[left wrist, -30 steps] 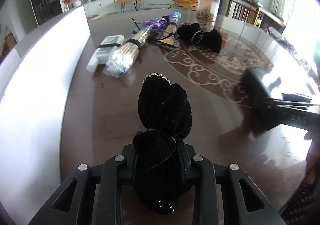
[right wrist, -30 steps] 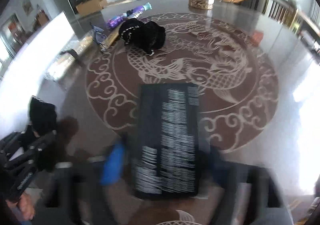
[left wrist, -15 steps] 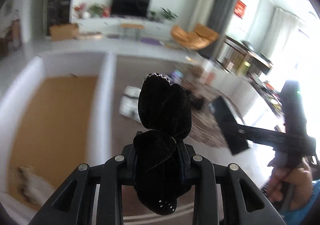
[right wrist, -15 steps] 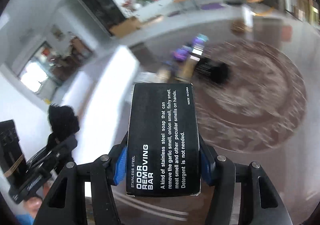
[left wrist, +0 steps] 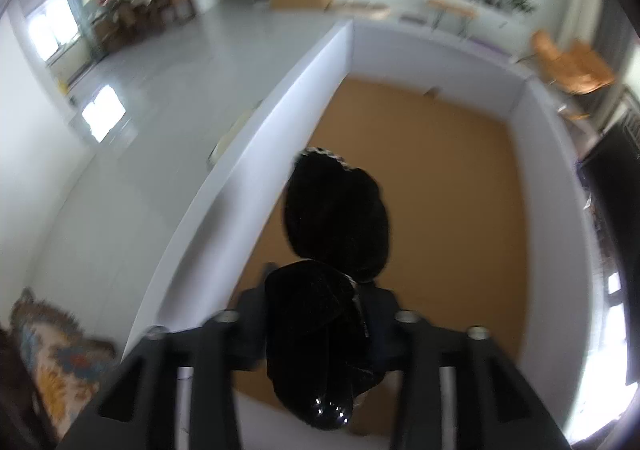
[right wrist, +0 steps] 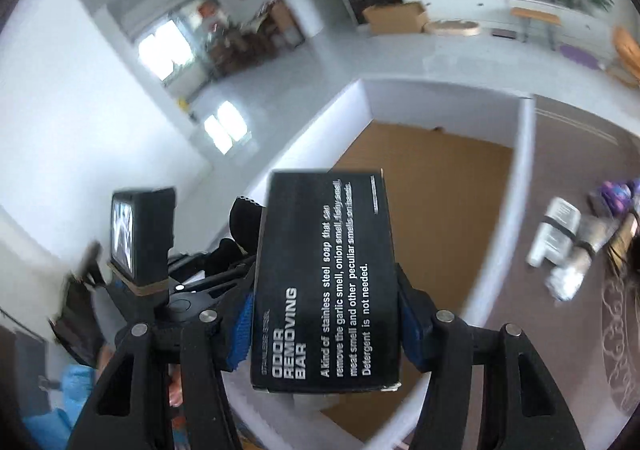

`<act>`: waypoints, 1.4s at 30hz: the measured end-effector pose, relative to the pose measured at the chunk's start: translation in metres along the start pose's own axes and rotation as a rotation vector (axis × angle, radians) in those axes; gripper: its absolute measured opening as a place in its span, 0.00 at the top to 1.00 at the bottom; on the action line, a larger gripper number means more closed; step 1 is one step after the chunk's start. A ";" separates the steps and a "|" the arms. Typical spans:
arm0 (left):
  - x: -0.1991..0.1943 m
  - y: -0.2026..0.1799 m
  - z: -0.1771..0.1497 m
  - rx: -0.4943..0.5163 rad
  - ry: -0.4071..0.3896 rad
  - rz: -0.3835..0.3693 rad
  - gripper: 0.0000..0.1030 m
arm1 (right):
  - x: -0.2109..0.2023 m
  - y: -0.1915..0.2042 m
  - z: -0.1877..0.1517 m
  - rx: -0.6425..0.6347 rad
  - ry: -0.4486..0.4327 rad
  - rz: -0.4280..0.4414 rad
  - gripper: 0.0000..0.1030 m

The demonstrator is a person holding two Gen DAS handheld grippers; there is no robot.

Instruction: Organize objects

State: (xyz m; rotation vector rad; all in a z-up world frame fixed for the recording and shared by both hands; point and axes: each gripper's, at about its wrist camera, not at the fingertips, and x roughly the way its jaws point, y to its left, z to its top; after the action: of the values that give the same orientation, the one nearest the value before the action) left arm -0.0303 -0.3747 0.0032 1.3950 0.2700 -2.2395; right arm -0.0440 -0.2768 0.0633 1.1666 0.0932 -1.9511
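Note:
My left gripper (left wrist: 316, 314) is shut on a black velvet pouch (left wrist: 336, 218) and holds it in the air above a white-walled box with a brown cardboard floor (left wrist: 440, 178). My right gripper (right wrist: 324, 302) is shut on a black box printed "ODOR REMOVING BAR" (right wrist: 324, 274) and holds it above the same white box (right wrist: 440, 190). The left gripper with its pouch (right wrist: 244, 222) shows just left of the black box in the right wrist view.
The white box stands at the left edge of a dark brown patterned table (right wrist: 560, 178). Bundled packets, a white tube and purple items (right wrist: 576, 234) lie on the table to the right of the box. Beyond is a living-room floor (left wrist: 168, 62).
Both grippers have risen from the table and swung left with their loads. They now hang over the open white box instead of the tabletop.

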 end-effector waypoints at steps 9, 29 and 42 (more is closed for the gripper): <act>-0.003 -0.010 -0.015 -0.031 -0.079 0.061 0.08 | -0.056 -0.056 -0.029 0.050 -0.177 -0.114 0.09; -0.117 -0.273 -0.119 0.380 -0.187 -0.575 0.08 | -0.136 -0.330 -0.252 0.476 -0.179 -0.791 0.02; -0.026 -0.341 -0.141 0.408 -0.127 -0.426 0.08 | -0.131 -0.315 -0.249 0.438 -0.164 -0.757 0.01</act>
State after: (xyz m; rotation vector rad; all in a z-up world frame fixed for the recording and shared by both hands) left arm -0.0800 -0.0152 -0.0677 1.4925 0.0695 -2.8471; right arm -0.0602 0.1191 -0.0834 1.3630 0.0180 -2.8335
